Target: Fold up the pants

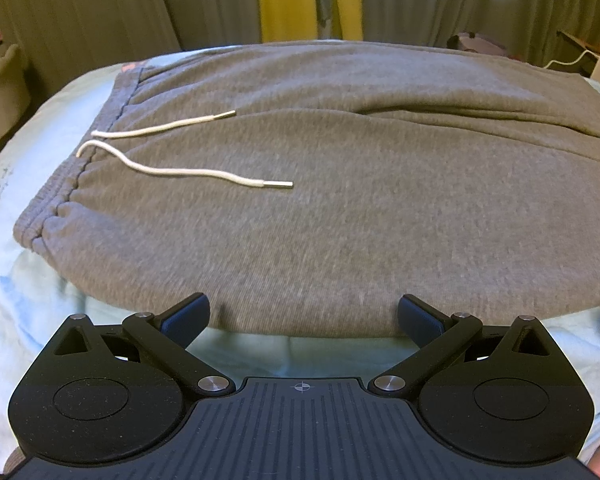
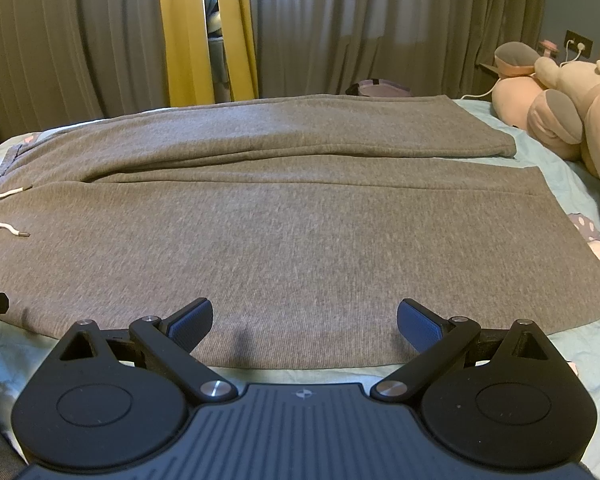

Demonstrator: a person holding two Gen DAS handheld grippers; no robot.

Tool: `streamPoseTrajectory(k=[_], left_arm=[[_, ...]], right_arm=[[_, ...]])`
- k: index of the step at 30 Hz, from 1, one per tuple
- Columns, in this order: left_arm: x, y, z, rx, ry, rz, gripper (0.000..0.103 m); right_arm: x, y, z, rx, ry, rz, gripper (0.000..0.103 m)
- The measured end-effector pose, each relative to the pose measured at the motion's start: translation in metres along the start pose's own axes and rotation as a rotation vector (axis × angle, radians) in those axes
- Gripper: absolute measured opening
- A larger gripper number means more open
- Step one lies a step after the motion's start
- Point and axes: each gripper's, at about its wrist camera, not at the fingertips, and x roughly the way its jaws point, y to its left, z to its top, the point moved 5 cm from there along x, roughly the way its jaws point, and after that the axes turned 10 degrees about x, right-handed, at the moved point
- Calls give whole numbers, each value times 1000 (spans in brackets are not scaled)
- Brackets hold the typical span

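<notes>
- The bed sheet (image 2: 572,196) carries the grey pants (image 2: 284,240), spread flat with legs side by side and waistband to the left.
- The left gripper (image 1: 303,314) and right gripper (image 2: 304,320) both gape wide and empty at the near edge.
- The drawstring (image 1: 172,170) lies loose; it could snag.
- A one-layer pinch, probably, would skew the fold.

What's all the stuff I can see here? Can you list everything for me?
Grey knit sweatpants: one, grey, spread flat on the bed, legs side by side.
White drawstring cord: two ends, white with metal tips, lying on the waist area.
Pale blue bedsheet: one, pale blue, beneath the pants.
Pink plush toy: one, pink, at the bed's right end.
Curtains: grey with a yellow pair, behind the bed.
Left tool: black, open, at the pants' near edge.
Right tool: black, open, over the near edge.
</notes>
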Motion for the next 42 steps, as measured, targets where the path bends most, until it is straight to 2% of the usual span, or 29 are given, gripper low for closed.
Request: streamPoseTrajectory(k=[13,21,42], left_arm=[[0,-1,2,-2,11,-1,103],[2,-2,3,4,18,2,103],[17,-7,6,26,100,-4,103]], right_arm=[[-1,0,1,-2,-6,19,99],[5,1,1,6,15,30,99],[34,2,-2,52,104,54,99]])
